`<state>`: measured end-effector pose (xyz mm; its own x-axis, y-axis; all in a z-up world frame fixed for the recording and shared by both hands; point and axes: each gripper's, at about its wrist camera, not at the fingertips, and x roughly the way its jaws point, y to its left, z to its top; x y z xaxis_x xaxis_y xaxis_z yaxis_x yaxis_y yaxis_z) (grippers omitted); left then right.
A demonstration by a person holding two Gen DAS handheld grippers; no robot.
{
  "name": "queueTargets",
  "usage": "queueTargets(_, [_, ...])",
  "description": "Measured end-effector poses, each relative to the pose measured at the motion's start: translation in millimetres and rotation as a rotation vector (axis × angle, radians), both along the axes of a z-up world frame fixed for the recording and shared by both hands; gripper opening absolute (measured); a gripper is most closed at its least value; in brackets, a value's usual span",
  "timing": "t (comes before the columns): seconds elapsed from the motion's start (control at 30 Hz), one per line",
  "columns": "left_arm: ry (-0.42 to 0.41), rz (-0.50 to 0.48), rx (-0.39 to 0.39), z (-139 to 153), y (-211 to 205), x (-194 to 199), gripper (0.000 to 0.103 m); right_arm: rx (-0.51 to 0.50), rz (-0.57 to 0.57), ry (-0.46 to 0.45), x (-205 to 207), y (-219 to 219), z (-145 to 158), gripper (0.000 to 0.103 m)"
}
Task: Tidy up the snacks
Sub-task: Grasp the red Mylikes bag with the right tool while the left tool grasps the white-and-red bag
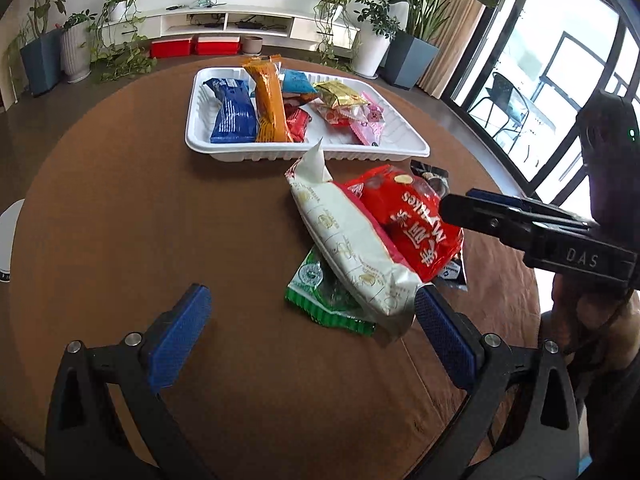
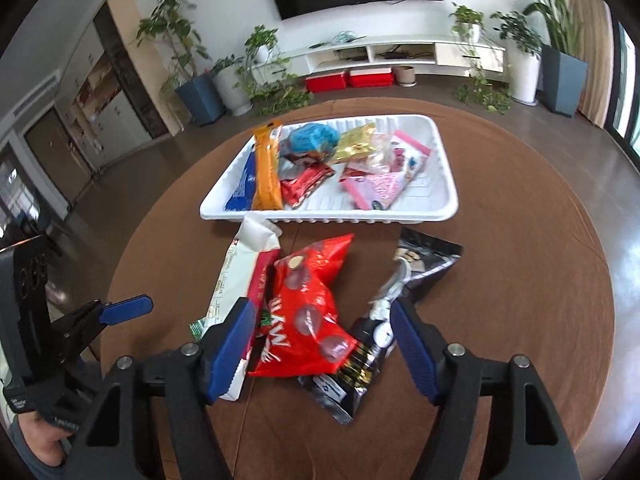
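Observation:
A white tray (image 1: 400,148) (image 2: 444,200) at the far side of the round brown table holds several snack packs: blue (image 1: 232,110), orange (image 1: 272,100), pink (image 1: 370,124). In front of it lies a loose pile: a white packet (image 1: 352,248) (image 2: 232,276), a red bag (image 1: 420,220) (image 2: 312,304), a green packet (image 1: 324,296) and a black bag (image 2: 424,264). My left gripper (image 1: 312,320) is open and empty, left of the pile, its right finger beside the white packet. My right gripper (image 2: 324,348) is open, its jaws astride the red bag's near end.
The brown table (image 1: 160,220) has a seam line near the front. A white object (image 1: 8,240) sits at its left edge. Plants, a white TV shelf and red boxes (image 1: 196,46) stand beyond. Glass doors are at the right.

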<state>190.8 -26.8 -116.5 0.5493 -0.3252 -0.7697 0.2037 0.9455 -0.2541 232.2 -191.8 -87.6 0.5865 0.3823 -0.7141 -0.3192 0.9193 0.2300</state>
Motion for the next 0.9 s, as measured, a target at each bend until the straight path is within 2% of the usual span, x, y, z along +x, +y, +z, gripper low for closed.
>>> queueTargets(0.3, [0.015,0.023,-0.022,5.5,9.1,1.4,0.103,-0.113,0.053,0.083,23.4,29.6,-21.1,0.06])
queueTargets(0.43, [0.026,0.019,-0.027,7.0,7.5,9.1,0.103,-0.151,0.083,0.102,24.2,36.0,-26.6,0.047])
queueTargets(0.7, [0.055,-0.023,0.011,6.2,-3.6,30.4,0.103,-0.126,0.092,0.12,15.8,27.8,-30.0,0.039])
queueTargets(0.9, [0.07,-0.044,0.059,10.0,-16.4,50.8,0.103,-0.027,0.024,0.112,3.7,2.9,-23.8,0.037])
